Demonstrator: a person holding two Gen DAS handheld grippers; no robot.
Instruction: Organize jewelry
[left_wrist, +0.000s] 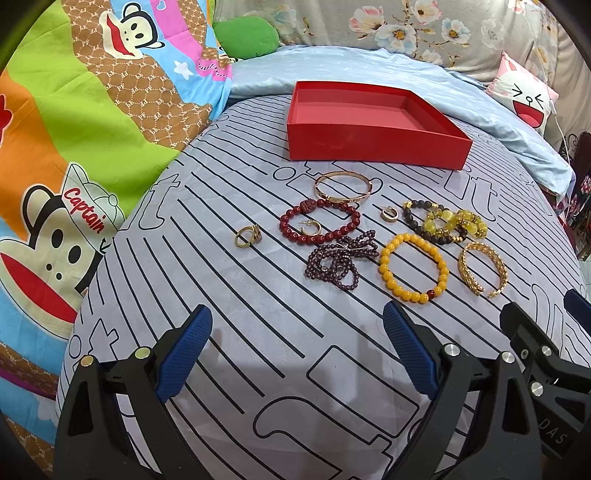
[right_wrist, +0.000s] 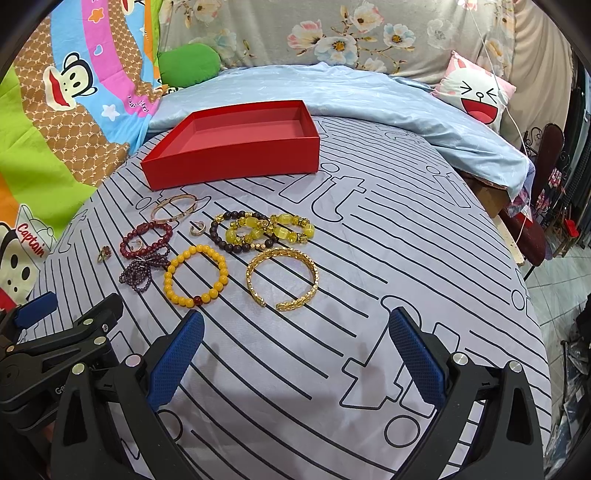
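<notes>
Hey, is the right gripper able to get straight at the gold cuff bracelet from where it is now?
Probably yes. The right gripper is open and holds nothing, and only bare striped sheet lies between it and the gold cuff, which sits apart from the yellow bead bracelet.

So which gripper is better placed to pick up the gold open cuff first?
Probably right. The gold open cuff lies just ahead between the open right gripper's fingers; from the left gripper it sits far off to the right.

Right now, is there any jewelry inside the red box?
No, the shallow red cardboard box shows only its bare inside, and every bracelet, such as the yellow beaded bracelet, lies on the striped sheet in front of it.
</notes>
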